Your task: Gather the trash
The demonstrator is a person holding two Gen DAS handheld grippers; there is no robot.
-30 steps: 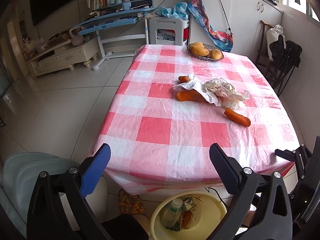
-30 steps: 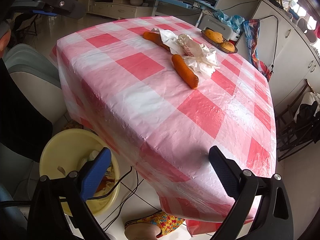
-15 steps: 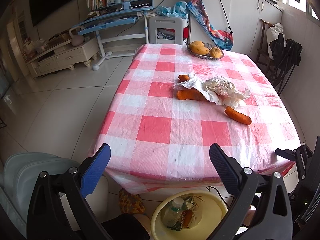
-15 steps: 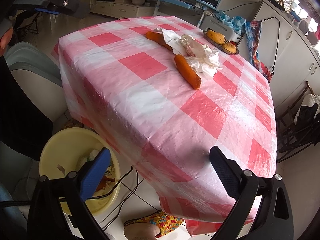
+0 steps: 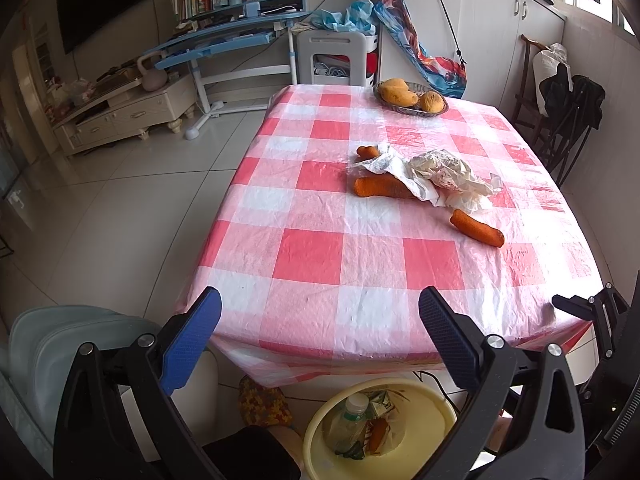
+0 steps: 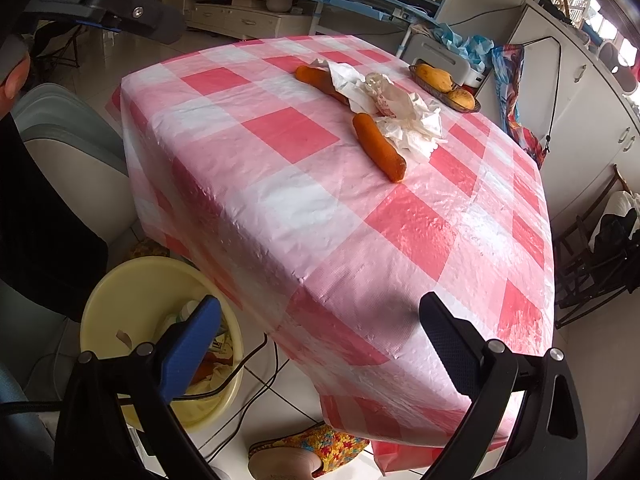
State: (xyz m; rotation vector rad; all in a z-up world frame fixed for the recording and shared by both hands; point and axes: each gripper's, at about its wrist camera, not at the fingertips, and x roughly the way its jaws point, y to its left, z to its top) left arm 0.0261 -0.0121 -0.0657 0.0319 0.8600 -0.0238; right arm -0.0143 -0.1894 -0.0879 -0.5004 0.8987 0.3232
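Note:
Crumpled white paper wrappers [image 5: 444, 176] [image 6: 400, 112] lie mid-table on the red-and-white checked cloth [image 5: 312, 256], with three orange carrots around them: one at the near right [image 5: 476, 227] [image 6: 378, 146], one partly under the paper [image 5: 380, 187], a short one behind [image 5: 367, 152]. A yellow basin [image 5: 436, 400] [image 6: 104, 292] holding a bottle and scraps stands on the floor below the table's near edge. My left gripper [image 5: 320, 320] is open and empty, above the near table edge. My right gripper [image 6: 320, 320] is open and empty at the table's near corner.
A dish of mangoes [image 5: 410, 97] sits at the far table edge. A pale chair [image 5: 60, 340] stands at the near left. A dark chair with bags [image 5: 568, 112] stands right of the table. A slippered foot [image 6: 296, 450] is on the floor.
Both grippers have drifted slightly forward and up toward the table; the wrappers and carrots look a little closer in the right view. Nothing on the table has moved.

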